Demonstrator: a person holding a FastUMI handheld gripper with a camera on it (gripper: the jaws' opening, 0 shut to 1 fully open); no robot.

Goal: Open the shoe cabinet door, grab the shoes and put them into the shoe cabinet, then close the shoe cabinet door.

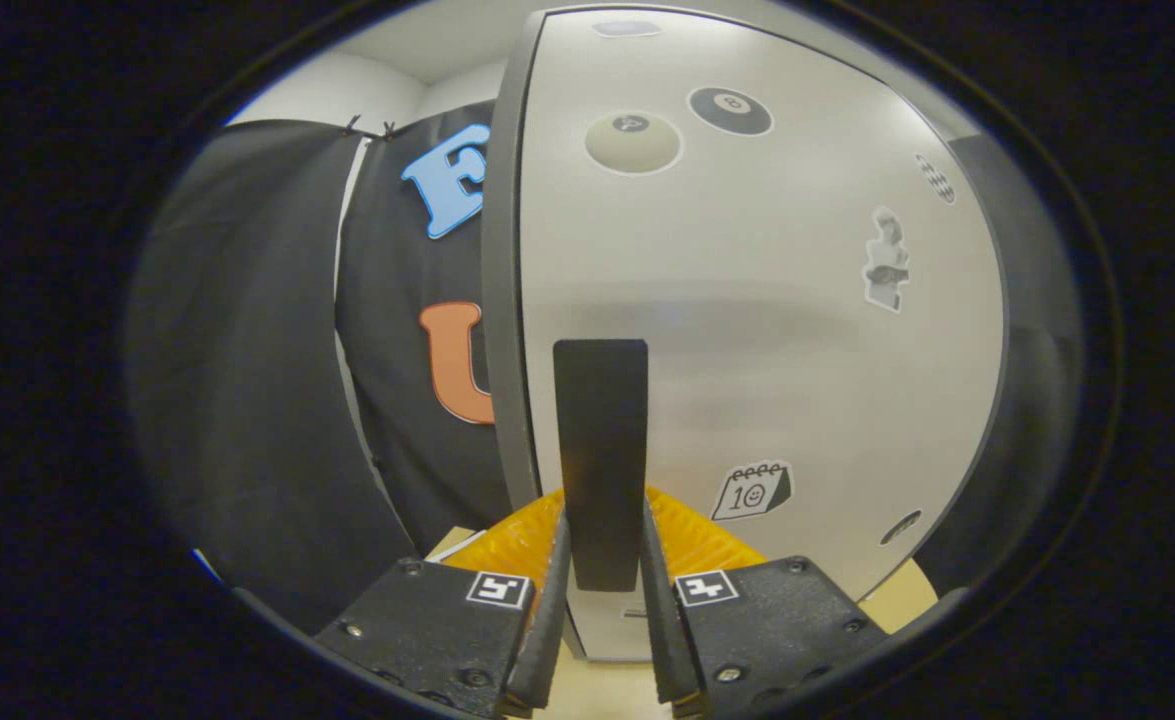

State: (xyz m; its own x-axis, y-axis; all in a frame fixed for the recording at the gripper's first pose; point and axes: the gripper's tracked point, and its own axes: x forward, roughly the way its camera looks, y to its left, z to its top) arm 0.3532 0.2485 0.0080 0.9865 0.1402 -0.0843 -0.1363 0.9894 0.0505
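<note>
So, going left to right: the booth's dark cloth wall [247, 380] is hanging off to the left, and right beside it the grey edge of the shoe cabinet door [747, 330] is curving up. Its pale front is facing the camera and carrying a bunch of stickers [752, 490], two billiard-ball ones up top and a little calendar one low down. Dead centre, the door's dark upright handle [601, 460] is sticking out, and the gripper [602, 560] is sitting narrowed around its lower end, one finger pressing on each side, so it looks like it's clamping the handle, though the contact is tough to see for sure. Underneath, a light tabletop [907, 595] is peeking out.
</note>
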